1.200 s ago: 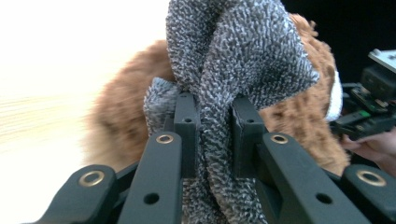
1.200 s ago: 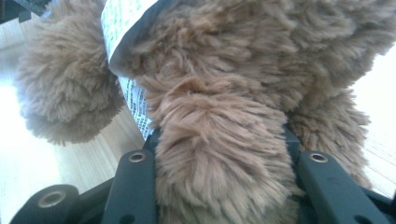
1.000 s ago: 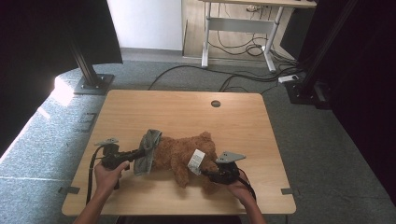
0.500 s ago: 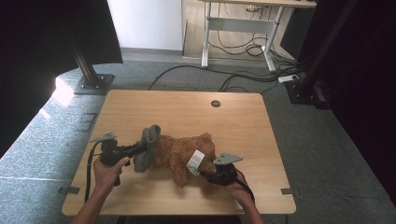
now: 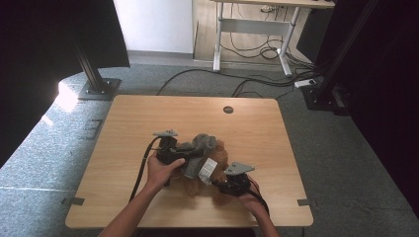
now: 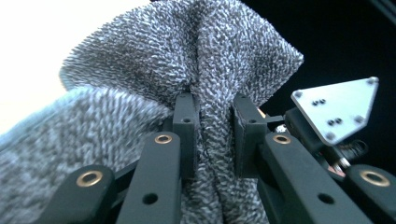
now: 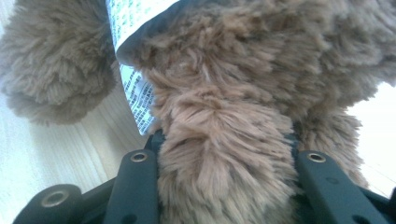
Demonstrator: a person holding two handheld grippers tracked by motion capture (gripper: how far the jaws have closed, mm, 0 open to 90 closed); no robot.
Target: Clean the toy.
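A brown plush toy (image 5: 217,168) with a white label (image 5: 207,168) lies on the wooden table (image 5: 128,128) near its front edge. Over the toy drapes a grey knitted cloth (image 5: 197,148). My left gripper (image 5: 185,150) is shut on a fold of this cloth (image 6: 215,116), pinched between its two pads in the left gripper view. My right gripper (image 5: 220,185) is shut on a furry brown limb of the toy (image 7: 224,154), which bulges between its jaws in the right gripper view, the label (image 7: 135,93) hanging beside it.
A round cable hole (image 5: 228,109) sits near the table's far edge. Beyond the table stand a black post base (image 5: 94,89), floor cables (image 5: 257,84) and a white desk frame (image 5: 247,29). Bare wood lies to the left, right and back.
My left gripper has carried the grey cloth to the right and a little up, over the toy's middle. The right gripper has stayed put on the toy.
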